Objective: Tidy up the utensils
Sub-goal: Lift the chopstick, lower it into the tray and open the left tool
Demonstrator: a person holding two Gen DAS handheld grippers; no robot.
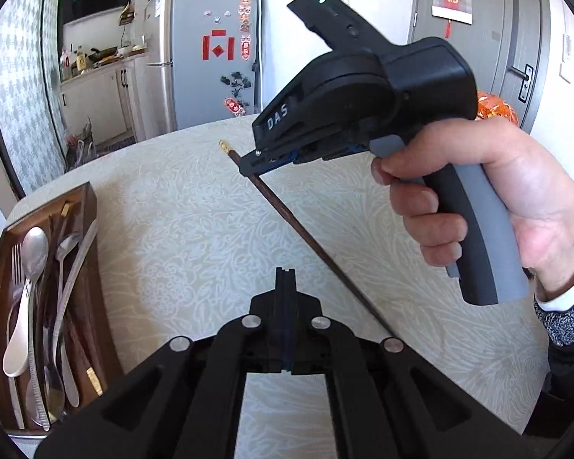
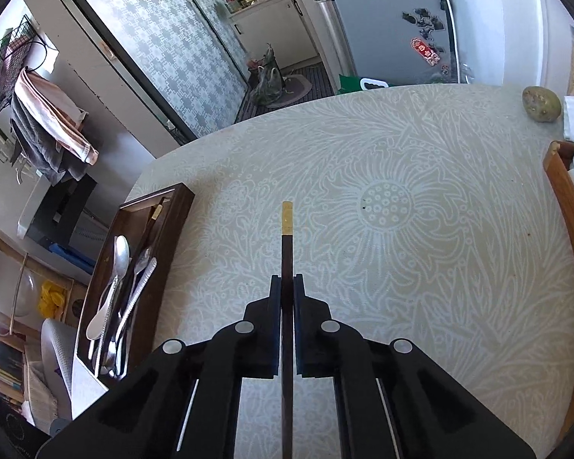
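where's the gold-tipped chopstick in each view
Left wrist view: the chopstick runs diagonally across the middle, its gold tip at upper left, pinched near that end by the right tongs.
Right wrist view: it stands upright at centre, clamped between the tongs, gold tip at the top.
Shared landmark: the wooden utensil tray, at the left in both.

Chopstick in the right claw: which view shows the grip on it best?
Right wrist view: the chopstick runs straight between the right claw pads, gold tip beyond them. The left wrist view shows it from the side, a long diagonal pinched by the claw near its gold end above the table.
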